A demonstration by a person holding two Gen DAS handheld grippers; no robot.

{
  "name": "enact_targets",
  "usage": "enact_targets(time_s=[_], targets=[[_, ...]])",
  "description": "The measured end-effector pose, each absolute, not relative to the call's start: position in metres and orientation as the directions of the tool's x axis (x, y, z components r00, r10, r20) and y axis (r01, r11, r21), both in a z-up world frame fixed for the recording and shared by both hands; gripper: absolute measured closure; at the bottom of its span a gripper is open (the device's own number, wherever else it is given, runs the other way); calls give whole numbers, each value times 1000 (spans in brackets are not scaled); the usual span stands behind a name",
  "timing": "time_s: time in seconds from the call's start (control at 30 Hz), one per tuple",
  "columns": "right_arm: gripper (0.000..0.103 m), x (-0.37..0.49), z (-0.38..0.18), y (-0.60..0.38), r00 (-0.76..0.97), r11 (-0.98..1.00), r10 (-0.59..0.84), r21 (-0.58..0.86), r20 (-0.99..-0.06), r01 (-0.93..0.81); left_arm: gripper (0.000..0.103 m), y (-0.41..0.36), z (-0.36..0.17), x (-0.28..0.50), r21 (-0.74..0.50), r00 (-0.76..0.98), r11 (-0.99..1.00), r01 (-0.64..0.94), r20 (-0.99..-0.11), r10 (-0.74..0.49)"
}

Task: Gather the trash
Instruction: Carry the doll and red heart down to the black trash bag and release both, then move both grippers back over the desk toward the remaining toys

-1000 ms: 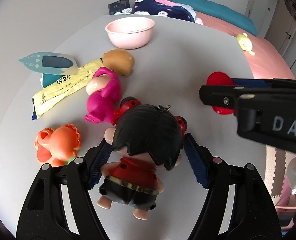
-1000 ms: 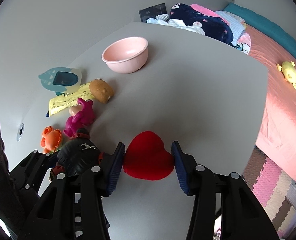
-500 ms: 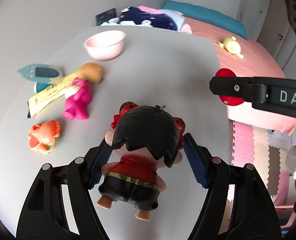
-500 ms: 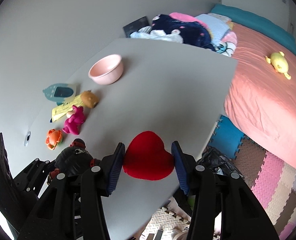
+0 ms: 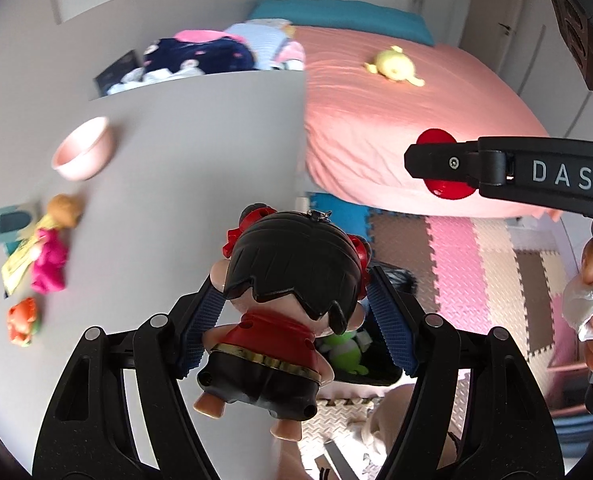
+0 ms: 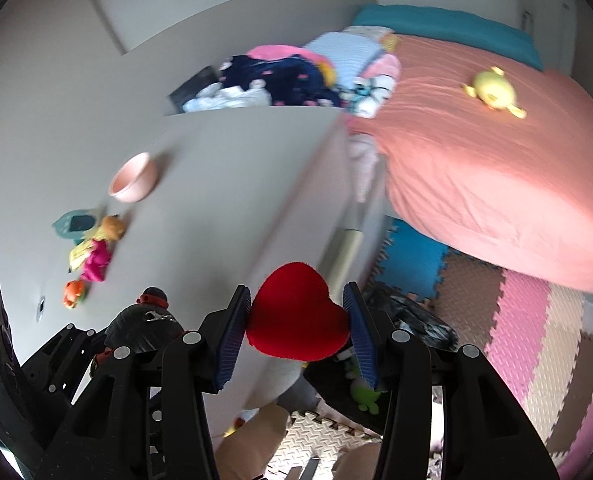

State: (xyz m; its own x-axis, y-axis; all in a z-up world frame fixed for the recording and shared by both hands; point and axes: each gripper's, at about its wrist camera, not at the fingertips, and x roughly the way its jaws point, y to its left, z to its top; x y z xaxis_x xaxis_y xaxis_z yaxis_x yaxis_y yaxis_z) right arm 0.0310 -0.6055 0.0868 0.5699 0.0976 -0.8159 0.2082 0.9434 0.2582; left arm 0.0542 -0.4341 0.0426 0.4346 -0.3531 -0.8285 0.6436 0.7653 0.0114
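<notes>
Left wrist: left gripper (image 5: 294,322) is clamped narrow on the doll figurine (image 5: 286,304), black hair, red top, blue pads pressing both sides of its head. 1 s ago the doll hung over the grey table (image 5: 184,152); now it's past the table edge, over the foam floor mat (image 5: 492,276), w/ a black trash bag (image 5: 380,360) directly below, a green toy (image 5: 346,350) already lying in it. The right gripper's arm crosses on the right, red heart (image 5: 436,136) peeking above and below it. Pink bowl (image 5: 82,154), brown toy (image 5: 62,208), magenta figure (image 5: 50,266), orange toy (image 5: 22,320) are left on the table, blurred.

Right wrist: right gripper (image 6: 300,328) holds the red plush heart (image 6: 296,320) btwn its pads, narrow grip. Earlier it sat just above the tabletop; now it's off the table edge, w/ the bag's rim (image 6: 420,312) to its right and below. The bed (image 6: 496,184) w/ a yellow plush (image 6: 492,88) shows beyond.

Meaning: both items are lifted and carried to the bag; prob. the drop comes next, so each gripper should be centred over the opening before releasing. 4+ items remain on the table.
</notes>
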Motion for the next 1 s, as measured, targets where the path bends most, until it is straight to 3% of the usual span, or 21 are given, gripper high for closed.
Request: enact_targets(time_s=[0.43,0.47,0.5,0.53,0.57,1.0], targets=[[53,-7,54,-684,517,898,21,244,-856,367,33,-493,16,35,5,345,692,722,-869,-354],[47,-7,51,-685,506,898,6,228,-863,378,28,-495,14,34,2,333,686,728,-875,-351],[26,-6,49,-687,493,897,-21,201,-870,393,18,-496,13,34,4,330,681,732,-877,-349],[18,-7,48,-688,480,892,-65,165,-875,421,6,-496,15,32,29,359,687,726,-868,-343],[16,-9,49,-689,485,884,-95,150,-870,442,6,-496,17,30,52,385,689,723,-859,-338],[16,-2,48,-678,504,896,-43,189,-863,401,6,-480,21,38,19,383,720,694,-856,-347]])
